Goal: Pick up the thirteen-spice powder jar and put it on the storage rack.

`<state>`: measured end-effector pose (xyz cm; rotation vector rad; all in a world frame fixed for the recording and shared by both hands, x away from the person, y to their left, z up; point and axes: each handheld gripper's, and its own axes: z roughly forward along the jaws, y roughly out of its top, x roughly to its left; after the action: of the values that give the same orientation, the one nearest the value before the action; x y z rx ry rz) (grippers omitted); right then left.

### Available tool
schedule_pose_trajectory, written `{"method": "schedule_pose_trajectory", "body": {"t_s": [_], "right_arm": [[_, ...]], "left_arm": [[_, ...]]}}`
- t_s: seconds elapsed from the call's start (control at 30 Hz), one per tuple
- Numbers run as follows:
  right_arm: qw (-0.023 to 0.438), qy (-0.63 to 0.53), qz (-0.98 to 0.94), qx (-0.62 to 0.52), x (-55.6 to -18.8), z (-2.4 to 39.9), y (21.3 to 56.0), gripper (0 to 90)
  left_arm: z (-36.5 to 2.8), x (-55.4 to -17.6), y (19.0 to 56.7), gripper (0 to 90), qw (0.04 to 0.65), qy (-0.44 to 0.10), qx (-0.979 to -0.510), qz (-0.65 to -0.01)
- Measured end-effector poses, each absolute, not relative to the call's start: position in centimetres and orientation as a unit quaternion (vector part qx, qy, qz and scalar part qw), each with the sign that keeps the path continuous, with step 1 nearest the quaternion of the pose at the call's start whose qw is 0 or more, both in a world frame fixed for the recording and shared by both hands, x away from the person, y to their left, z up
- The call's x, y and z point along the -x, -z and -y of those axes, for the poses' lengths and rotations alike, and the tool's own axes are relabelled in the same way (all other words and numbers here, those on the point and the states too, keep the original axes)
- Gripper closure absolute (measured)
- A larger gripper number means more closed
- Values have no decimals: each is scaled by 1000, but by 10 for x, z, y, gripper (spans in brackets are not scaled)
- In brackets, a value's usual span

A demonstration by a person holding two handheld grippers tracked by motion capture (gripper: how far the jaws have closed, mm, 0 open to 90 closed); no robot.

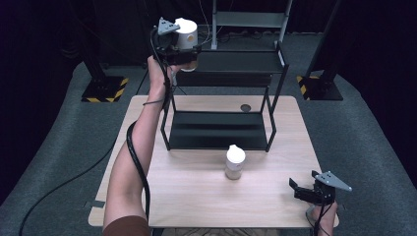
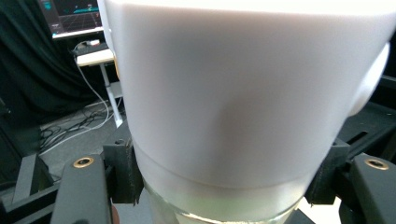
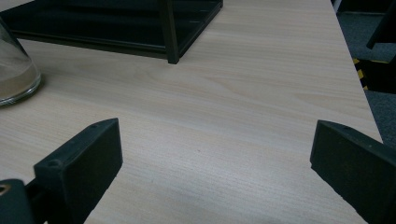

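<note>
L gripper (image 1: 189, 55) fingers clamp a white-capped jar (image 1: 186, 35) above the black rack's (image 1: 219, 129) top shelf. R gripper (image 1: 301, 189) fingers wide, near desk (image 1: 275, 206) edge. 2nd jar (image 1: 234, 162) mid-desk.

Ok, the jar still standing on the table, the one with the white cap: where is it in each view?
High view: the standing jar is at table centre, just in front of the black shelf rack.
Left gripper view: not in it; the jar seen there is the held one.
Right gripper view: its glass base is at the left edge.
Shared landmark: the rack's front corner post.
</note>
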<state>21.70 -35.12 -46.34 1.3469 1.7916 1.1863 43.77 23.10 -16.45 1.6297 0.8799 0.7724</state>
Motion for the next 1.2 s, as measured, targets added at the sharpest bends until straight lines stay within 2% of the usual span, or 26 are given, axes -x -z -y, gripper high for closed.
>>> {"method": "schedule_pose_trajectory", "body": {"t_s": [0.7, 1.2], "right_arm": [[298, -448, -673, -507, -216, 352, 464, 15], [300, -451, -671, -506, -215, 352, 465, 15]], "left_arm": [[-228, -466, 168, 304, 520, -313, -684, -404], [-237, -470, 174, 304, 531, -304, -681, -402]]}}
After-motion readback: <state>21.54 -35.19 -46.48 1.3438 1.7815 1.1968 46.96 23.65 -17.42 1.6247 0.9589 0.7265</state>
